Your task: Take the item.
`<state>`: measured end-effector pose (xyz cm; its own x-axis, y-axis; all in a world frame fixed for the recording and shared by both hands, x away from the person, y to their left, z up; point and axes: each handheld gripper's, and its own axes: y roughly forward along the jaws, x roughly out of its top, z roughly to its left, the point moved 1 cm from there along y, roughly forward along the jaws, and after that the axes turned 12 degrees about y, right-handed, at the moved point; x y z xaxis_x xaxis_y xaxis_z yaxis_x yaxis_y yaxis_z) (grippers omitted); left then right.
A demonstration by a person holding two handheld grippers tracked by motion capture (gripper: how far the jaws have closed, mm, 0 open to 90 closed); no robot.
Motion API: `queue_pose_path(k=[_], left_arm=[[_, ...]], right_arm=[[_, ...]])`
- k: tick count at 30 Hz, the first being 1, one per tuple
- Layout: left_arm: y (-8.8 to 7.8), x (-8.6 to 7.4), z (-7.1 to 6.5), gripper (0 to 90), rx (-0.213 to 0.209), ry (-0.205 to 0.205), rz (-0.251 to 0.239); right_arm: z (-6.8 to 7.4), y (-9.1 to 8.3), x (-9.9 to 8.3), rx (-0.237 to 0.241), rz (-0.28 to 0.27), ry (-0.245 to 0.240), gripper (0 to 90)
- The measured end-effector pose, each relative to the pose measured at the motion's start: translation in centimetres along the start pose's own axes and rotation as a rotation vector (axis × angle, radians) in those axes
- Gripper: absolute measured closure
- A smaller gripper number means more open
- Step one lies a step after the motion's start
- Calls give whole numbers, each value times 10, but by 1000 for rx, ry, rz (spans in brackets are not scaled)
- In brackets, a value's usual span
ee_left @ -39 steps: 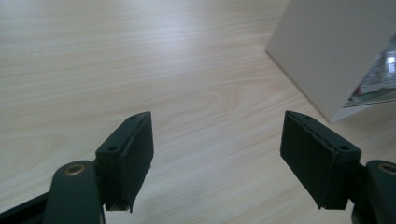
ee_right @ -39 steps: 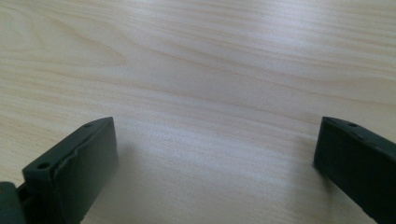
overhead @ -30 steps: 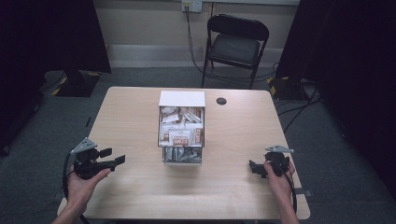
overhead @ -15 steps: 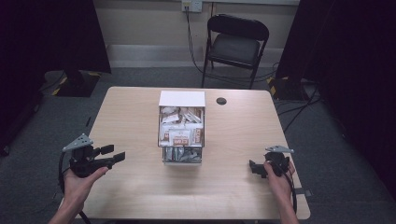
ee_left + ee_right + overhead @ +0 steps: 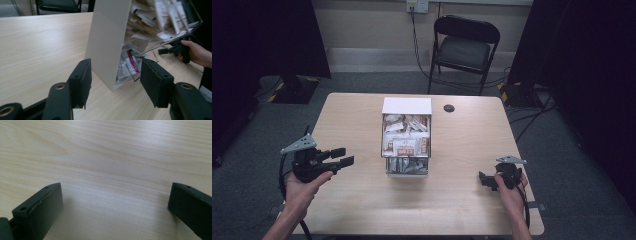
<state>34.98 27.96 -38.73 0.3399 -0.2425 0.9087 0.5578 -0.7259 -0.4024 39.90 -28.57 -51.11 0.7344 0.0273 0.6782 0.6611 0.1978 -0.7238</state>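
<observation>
High view, dispenser: I see the clear packet box (image 5: 406,135) at mid-frame on the counter (image 5: 462,210), white top toward the upper edge, sachets (image 5: 404,147) stacked inside and spilling into its lower tray.
High view, left gripper: my left gripper (image 5: 341,157) hovers at the left-centre of the frame, pointing right at the box, well apart from it.
High view, right gripper: my right gripper (image 5: 484,181) sits low at the lower right, near the counter surface.
Left gripper view: the box's white side wall (image 5: 107,42) stands at centre frame, beyond the jaws; these have just been closing, yet stand apart with nothing between them. The other hand (image 5: 197,53) is at the right edge.
Right gripper view: jaws wide apart over bare wood (image 5: 112,170), empty.
Step in hand: I judge this the approach to the box.
Next move: swing the left gripper round to the tray's open front and line up on one sachet.
</observation>
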Motion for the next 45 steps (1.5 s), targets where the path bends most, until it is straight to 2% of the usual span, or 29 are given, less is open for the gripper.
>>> queue_pose_path(k=[6, 9, 11, 14, 18, 21, 24, 26, 30, 33, 38, 45], left_arm=[[7, 20, -8, 463, -28, 61, -10], [9, 34, -10, 485, -64, 56, -51], [9, 39, -11, 494, -72, 63, -70], [9, 50, -14, 511, -89, 90, -75], [9, 64, -21, 505, -135, 143, -88], [12, 70, -25, 497, -141, 150, -102], [17, 74, -25, 500, -155, 130, -125], [20, 77, -26, 551, -147, 128, -132], [25, 85, -28, 558, -188, 125, -145], [31, 90, -29, 558, -191, 144, -133], [41, 98, -30, 552, -233, 148, -140], [58, 104, -34, 559, -282, 193, -96]], right_arm=[[0, 0, 0, 0, 0, 1, 0], [0, 0, 0, 0, 0, 0, 0], [0, 0, 0, 0, 0, 0, 0], [0, 0, 0, 0, 0, 0, 0], [0, 0, 0, 1, 1, -2, 0], [0, 0, 0, 1, 1, -2, 0], [0, 0, 0, 1, 0, -1, 0], [0, 0, 0, 1, 0, -1, 0], [0, 0, 0, 1, 0, -1, 0], [0, 0, 0, 1, 0, -1, 0], [0, 0, 0, 1, 0, -2, 0], [0, 0, 0, 1, 0, -1, 0]])
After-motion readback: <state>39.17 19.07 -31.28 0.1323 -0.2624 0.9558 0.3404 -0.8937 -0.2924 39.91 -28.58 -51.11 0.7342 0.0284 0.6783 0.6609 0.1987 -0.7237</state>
